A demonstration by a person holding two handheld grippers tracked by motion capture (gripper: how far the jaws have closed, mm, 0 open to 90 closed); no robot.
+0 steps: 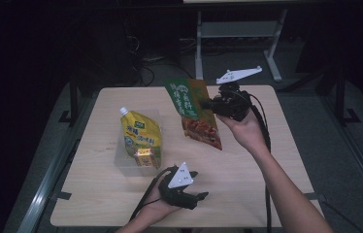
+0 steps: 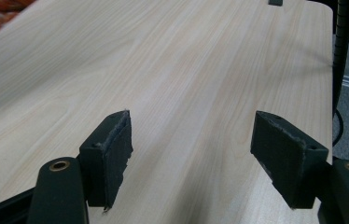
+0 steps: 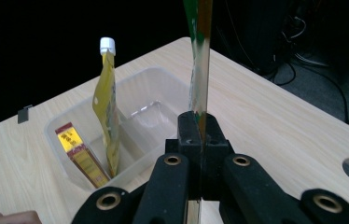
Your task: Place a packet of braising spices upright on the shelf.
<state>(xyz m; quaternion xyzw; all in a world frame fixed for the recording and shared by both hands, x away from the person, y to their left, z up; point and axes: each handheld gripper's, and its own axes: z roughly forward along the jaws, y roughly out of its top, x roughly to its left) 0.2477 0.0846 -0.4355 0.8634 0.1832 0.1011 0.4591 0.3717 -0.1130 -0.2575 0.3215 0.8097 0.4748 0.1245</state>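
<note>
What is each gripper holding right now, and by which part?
The right gripper is shut on the flat green and orange snack pouch, clamping its side edge near the top. The left gripper holds nothing; its jaws stand open above the table.

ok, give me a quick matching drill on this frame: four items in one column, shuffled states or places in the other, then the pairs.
Items
1. green packet
2. yellow spout pouch
3. left gripper
4. small red and gold packet

States or places
A. jaws apart over bare table, holding nothing
B. clamped in the right gripper, lifted off the table
C. upright in the clear tub, white cap on top
D. leaning low against the tub's near wall

Pairs: 1-B, 2-C, 3-A, 4-D
</note>
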